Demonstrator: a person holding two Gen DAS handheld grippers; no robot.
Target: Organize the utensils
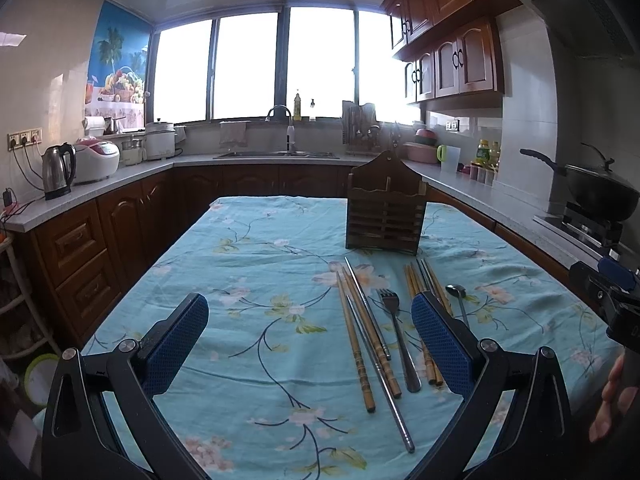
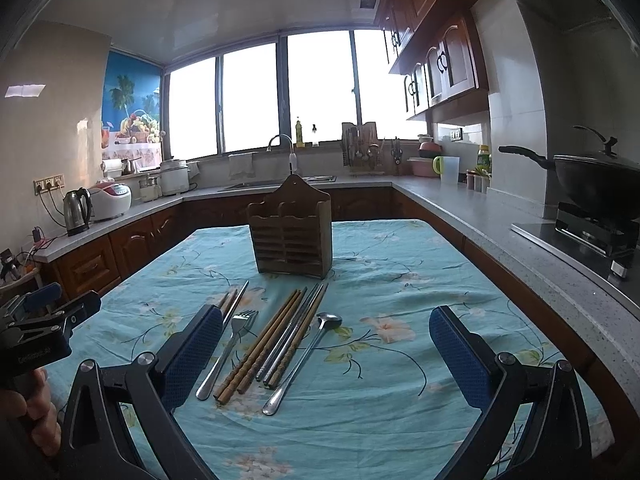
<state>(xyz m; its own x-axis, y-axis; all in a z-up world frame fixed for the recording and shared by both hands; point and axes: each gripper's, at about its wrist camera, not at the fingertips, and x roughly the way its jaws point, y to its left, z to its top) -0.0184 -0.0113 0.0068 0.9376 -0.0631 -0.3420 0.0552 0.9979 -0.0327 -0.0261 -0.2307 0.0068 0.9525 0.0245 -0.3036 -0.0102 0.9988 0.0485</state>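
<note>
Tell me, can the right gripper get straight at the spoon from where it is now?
Probably yes. The right gripper is open and holds nothing, and the spoon lies flat on the tablecloth between its fingers. Nothing lies over it, though the chopsticks lie close alongside, so a pinch may catch them.

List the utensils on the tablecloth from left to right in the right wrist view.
Partly hidden chopsticks → fork → wooden chopstick pair → metal chopsticks → wooden chopstick → spoon.
</note>
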